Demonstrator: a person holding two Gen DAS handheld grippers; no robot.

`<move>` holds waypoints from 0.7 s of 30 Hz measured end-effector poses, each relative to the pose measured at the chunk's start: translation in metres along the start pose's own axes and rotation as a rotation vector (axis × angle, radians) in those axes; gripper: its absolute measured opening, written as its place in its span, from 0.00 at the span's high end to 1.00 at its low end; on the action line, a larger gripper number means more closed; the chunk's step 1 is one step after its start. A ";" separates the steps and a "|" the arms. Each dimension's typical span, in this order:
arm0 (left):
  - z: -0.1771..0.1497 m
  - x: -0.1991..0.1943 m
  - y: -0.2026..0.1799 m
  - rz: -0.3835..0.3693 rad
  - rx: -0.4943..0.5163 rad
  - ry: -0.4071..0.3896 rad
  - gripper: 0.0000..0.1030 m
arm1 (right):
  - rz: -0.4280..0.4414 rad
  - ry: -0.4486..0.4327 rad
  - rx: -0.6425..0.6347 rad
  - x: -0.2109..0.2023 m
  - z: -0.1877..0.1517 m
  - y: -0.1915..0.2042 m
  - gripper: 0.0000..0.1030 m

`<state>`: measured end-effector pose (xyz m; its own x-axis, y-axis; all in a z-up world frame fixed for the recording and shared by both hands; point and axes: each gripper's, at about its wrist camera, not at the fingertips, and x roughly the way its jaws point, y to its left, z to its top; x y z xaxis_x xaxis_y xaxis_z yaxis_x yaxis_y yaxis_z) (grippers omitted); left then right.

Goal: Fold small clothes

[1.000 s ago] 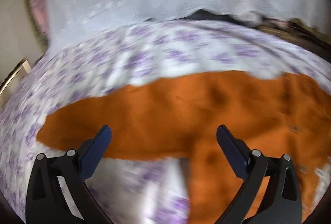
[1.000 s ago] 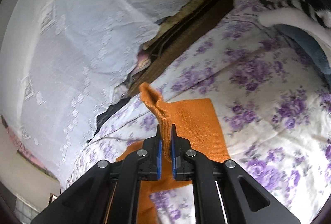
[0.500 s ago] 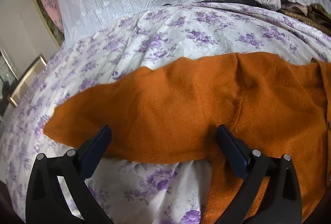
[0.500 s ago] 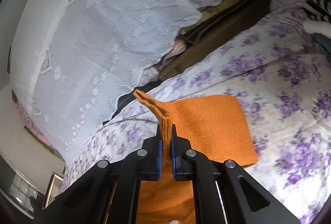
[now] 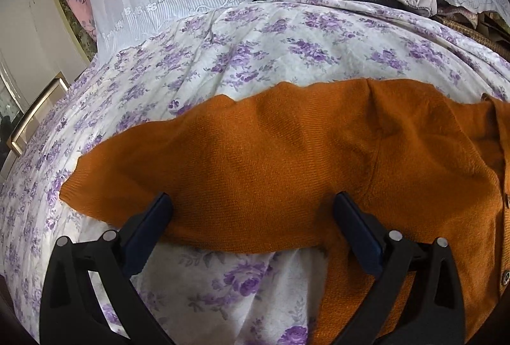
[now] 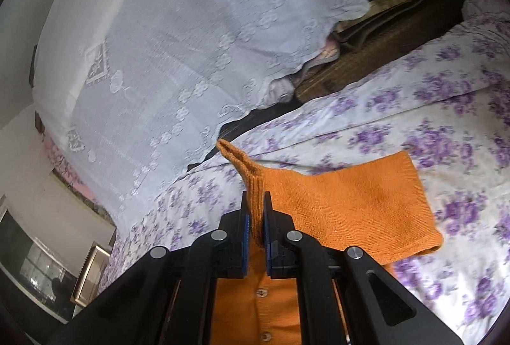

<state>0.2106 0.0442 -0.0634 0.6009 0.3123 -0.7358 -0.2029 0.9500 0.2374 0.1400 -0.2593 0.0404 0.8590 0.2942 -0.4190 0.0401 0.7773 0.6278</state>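
Cardigan: the orange knit cardigan (image 5: 287, 160) lies on the bed, on the bedsheet (image 5: 255, 58) with purple flowers. Its button strip (image 6: 261, 306) faces up, right under your right gripper.
Left sleeve: this sleeve (image 5: 178, 173) lies flat and stretched out to the side, just ahead of your left gripper.
Right sleeve: this sleeve (image 6: 350, 204) is lifted at the cuff and hangs back down to the bed.
Left gripper: your left gripper (image 5: 251, 217) is wide, with nothing pinched. Its fingertips rest at the near edge of the left sleeve.
Right gripper: your right gripper (image 6: 255, 217) is squeezed tight on the cuff (image 6: 248, 179) of the right sleeve.
Step now: it looks like you are folding the right sleeve in over the body.
Next move: you likely carry the cuff across the buttons, lay it down flat, then let go. Keep it low so the sleeve does not twist.
After that: the left sleeve seems to be next.
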 end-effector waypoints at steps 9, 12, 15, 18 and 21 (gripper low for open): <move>0.001 0.002 -0.001 -0.006 -0.006 0.009 0.04 | 0.024 0.054 -0.062 0.027 -0.022 0.043 0.92; 0.001 0.001 -0.001 -0.006 -0.009 0.011 0.04 | 0.028 0.077 -0.073 0.037 -0.030 0.050 0.93; 0.001 0.002 -0.001 -0.005 -0.008 0.011 0.04 | 0.021 0.108 -0.083 0.051 -0.041 0.054 0.92; 0.001 0.002 -0.001 -0.006 -0.009 0.010 0.04 | 0.003 0.157 -0.087 0.070 -0.058 0.051 0.92; 0.001 0.002 0.000 -0.006 -0.008 0.010 0.04 | -0.011 0.192 -0.084 0.083 -0.071 0.045 0.92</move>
<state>0.2125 0.0442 -0.0640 0.5940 0.3064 -0.7438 -0.2058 0.9517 0.2277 0.1773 -0.1603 -0.0125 0.7455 0.3798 -0.5477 -0.0007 0.8222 0.5692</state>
